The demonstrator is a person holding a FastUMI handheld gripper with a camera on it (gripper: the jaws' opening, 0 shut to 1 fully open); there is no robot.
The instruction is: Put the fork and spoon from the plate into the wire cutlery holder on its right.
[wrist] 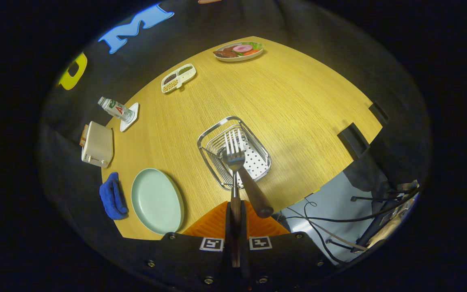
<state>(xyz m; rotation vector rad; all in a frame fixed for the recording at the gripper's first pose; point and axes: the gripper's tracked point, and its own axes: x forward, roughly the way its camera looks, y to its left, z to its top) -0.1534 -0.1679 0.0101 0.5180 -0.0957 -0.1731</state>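
Over the wooden table (298, 101), the gripper (235, 215) clamps the fork (234, 156) above the wire holder (233, 152).

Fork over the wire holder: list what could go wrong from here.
1. The gripper pinches the fork by its thin handle; it may pivot or slip.
2. The spoon already leans out of the wire holder; a dropped fork could knock it.
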